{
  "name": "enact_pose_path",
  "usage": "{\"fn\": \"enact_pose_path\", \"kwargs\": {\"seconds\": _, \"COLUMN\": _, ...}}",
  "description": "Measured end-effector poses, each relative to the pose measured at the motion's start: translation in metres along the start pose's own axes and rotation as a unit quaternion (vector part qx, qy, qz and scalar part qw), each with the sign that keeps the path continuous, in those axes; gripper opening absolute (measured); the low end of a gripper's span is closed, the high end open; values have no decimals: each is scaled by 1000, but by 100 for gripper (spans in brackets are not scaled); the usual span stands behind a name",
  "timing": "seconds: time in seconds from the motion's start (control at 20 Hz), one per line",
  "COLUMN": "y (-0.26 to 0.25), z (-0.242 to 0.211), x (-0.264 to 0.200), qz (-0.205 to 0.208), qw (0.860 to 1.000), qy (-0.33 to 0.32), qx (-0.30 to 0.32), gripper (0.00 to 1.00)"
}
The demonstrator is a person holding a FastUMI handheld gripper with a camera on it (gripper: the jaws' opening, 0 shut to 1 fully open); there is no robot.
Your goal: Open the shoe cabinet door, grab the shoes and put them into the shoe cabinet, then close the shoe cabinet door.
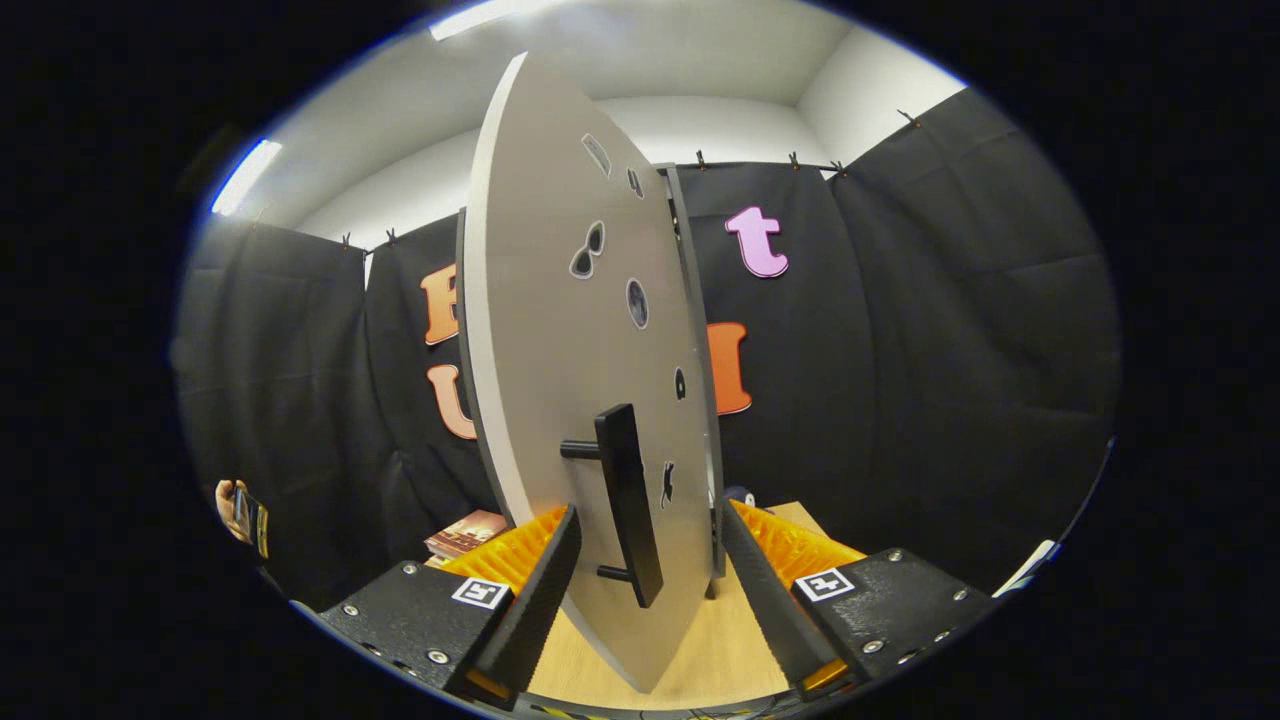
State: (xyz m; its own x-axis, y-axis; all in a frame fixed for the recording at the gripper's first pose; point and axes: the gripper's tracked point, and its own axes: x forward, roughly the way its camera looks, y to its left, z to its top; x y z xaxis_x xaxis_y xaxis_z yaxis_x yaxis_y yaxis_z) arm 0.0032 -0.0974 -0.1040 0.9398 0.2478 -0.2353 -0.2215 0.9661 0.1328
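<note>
Nearest of all, two blocky, matte fingers (535, 590) of the gripper (648, 515), set wide apart, with flat inner faces and ribbed, comb-like ridges along the outer backs. Bolted onto textured housings, each with small round screws and a square printed marker on top. Nothing pinched; spread on either side of the shoe cabinet door (540, 330). No telling whether either inner face touches the panel.

Between the fingers, that door, seen nearly edge-on and swung out toward the camera. Smooth, flat, pale grey board with a thin, clean-cut edge, bowed by the lens. Pierced with several small cut-outs, oval and teardrop in shape, each rimmed in white, scattered down the face. Fixed low on the panel, a straight bar handle (625, 500), black and matte, square in section, held off the surface on two short posts. Sits just ahead of the fingertips, in the gap and apart from both fingers.

Behind the door's far edge, a narrow grey upright of the cabinet frame (700, 350).

Below, a pale wood-grain surface (720, 650), smooth and lightly streaked. Beyond the left finger, a flat book (465, 532) with a reddish cover, lying on that surface.

Gripper held level and low, pointed straight at the door's lower half, fingers roughly even with each other.

Far off to the left, a person's hand (228, 503) around a dark, slim phone-like object (255, 520). Behind everything, draped black cloth wall (950, 350), softly creased, clipped along the top.
</note>
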Motion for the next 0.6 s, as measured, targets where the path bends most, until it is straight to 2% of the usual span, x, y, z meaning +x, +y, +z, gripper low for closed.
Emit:
{"fn": "enact_pose_path", "kwargs": {"seconds": 0.2, "y": 20, "z": 0, "x": 17, "qz": 2, "qw": 1000, "qy": 0, "qx": -19, "gripper": 89}}
{"fn": "enact_pose_path", "kwargs": {"seconds": 0.6, "y": 85, "z": -7, "x": 53, "qz": 71, "qw": 997, "qy": 13, "qx": -9, "gripper": 90}}
